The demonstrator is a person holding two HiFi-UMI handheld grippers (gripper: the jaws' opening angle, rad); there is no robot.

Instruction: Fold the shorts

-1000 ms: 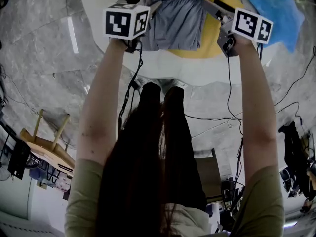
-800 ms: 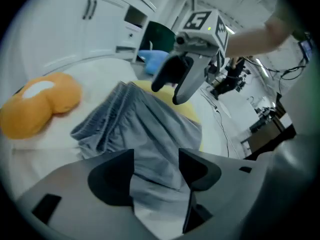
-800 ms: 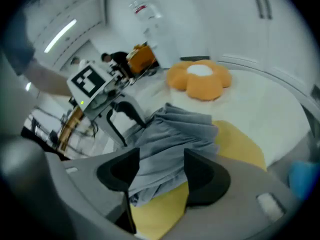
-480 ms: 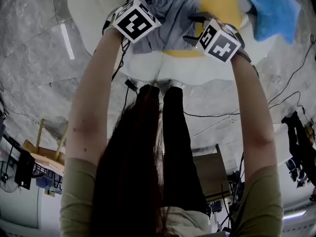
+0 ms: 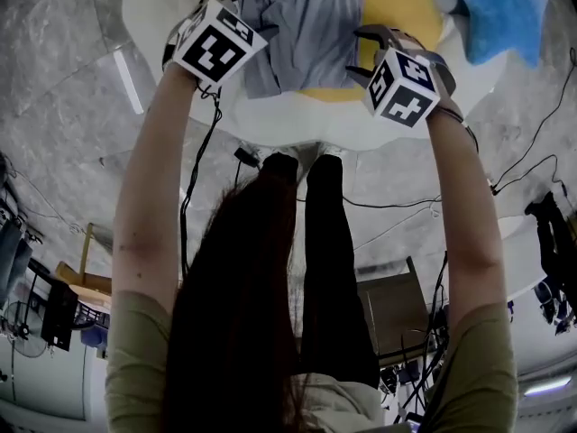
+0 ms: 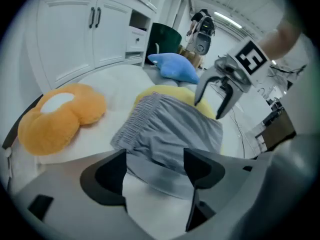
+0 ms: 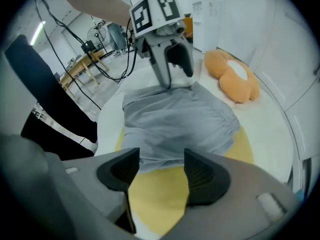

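The left hand-held gripper (image 6: 155,164) has just been opening its jaws. They stand wide apart with nothing pinched, and the near edge of the grey shorts (image 6: 170,134) lies just past the tips. The right hand-held gripper (image 7: 161,166) is also wide open and empty, hovering over the opposite edge, so the two face each other across the cloth.

The shorts lie flat, partly on the white table (image 6: 107,86) and partly on a round yellow mat (image 5: 397,12). The gathered waistband is at the end away from the person. They look already doubled into a narrow strip, so the step in hand is probably a fold of the near end up to the waistband.

To do that well, each gripper should come down on its own near corner and catch every layer, not just the top one. Both should lift together and level, then lay the edge square on the waistband. Farther off, an orange pillow (image 6: 60,116) and a blue pillow (image 6: 172,66) sit well clear of the work.
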